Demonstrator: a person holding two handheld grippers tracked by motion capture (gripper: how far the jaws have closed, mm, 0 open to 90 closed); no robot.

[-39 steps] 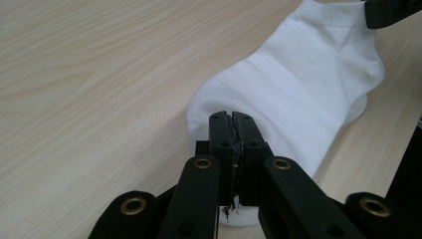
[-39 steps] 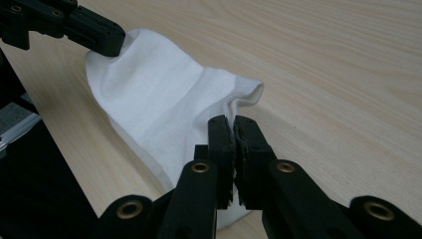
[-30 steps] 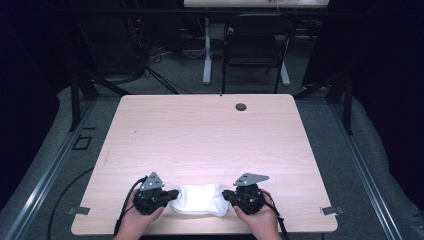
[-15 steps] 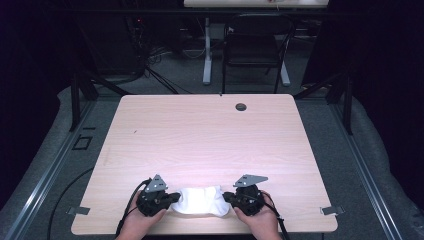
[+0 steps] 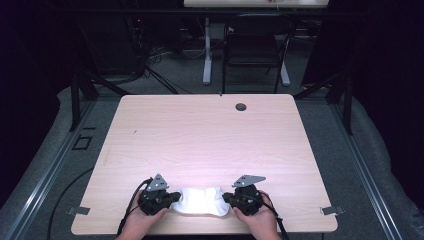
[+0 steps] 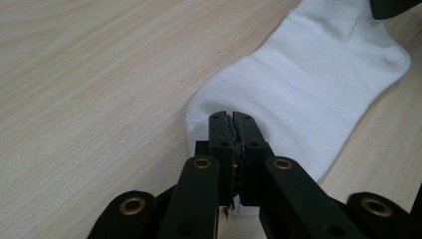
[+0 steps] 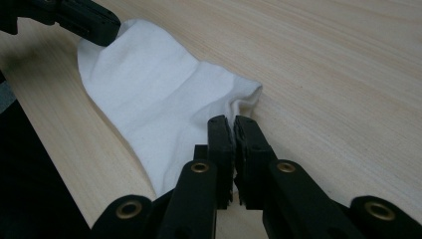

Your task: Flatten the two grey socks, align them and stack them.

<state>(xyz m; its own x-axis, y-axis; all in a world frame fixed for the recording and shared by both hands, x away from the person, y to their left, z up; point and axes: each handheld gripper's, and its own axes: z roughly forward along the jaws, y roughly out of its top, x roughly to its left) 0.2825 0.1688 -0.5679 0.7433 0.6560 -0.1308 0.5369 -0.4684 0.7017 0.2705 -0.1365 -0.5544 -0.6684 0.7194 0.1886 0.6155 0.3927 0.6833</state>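
Holding firm, left gripper (image 5: 172, 198) and right gripper (image 5: 227, 198) stayed clamped on opposite ends of the sock (image 5: 201, 201), stretched flat at the table's (image 5: 210, 140) near edge; nothing shifted, still no fold.

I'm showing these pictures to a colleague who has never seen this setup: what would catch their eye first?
First, the white sock lying flat at the near edge of the pale wooden table, bright against the dark room. The left gripper is clamped on one end of it and the right gripper on the other, each held in a hand. Apart from that, a small dark round spot sits near the table's far edge.
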